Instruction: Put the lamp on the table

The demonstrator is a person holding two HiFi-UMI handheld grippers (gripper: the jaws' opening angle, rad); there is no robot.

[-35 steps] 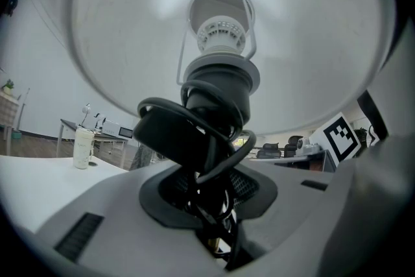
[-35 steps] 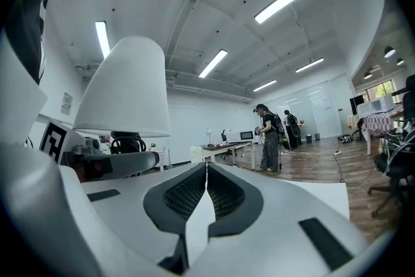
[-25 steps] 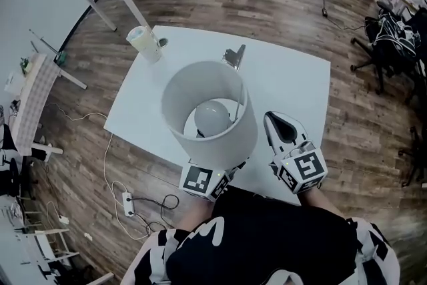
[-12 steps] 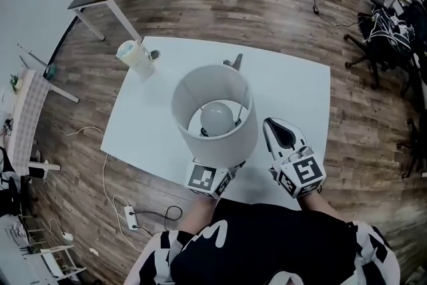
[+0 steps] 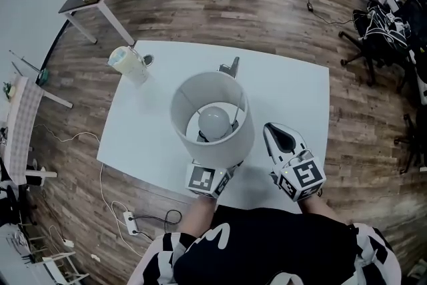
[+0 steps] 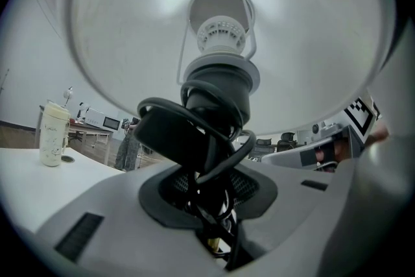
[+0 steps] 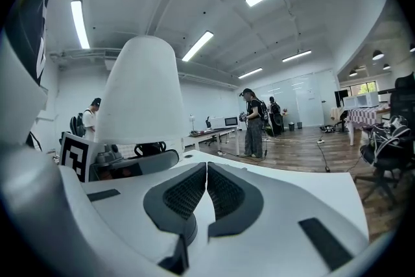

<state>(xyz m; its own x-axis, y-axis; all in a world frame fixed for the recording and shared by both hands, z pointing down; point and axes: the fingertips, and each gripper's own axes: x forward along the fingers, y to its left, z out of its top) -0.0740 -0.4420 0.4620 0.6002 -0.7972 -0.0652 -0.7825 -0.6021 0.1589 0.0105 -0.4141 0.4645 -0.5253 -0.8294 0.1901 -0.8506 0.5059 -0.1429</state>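
While white drum-shade lamp (image 5: 220, 143) is clamped in left gripper (image 6: 207, 217) at white rectangular worktop's (image 5: 293, 87) near edge, right gripper (image 5: 280, 135) is closed, empty.

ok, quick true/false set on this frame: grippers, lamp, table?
1. The left hand-held gripper is clamped on the lamp's black stem. True.
2. The right hand-held gripper holds the cup. False: its jaws are together on nothing; the cup stands at the far left corner of the table.
3. A bulb sits inside the shade. True.
4. The table is dark wood. False: it is white; the floor is wood.
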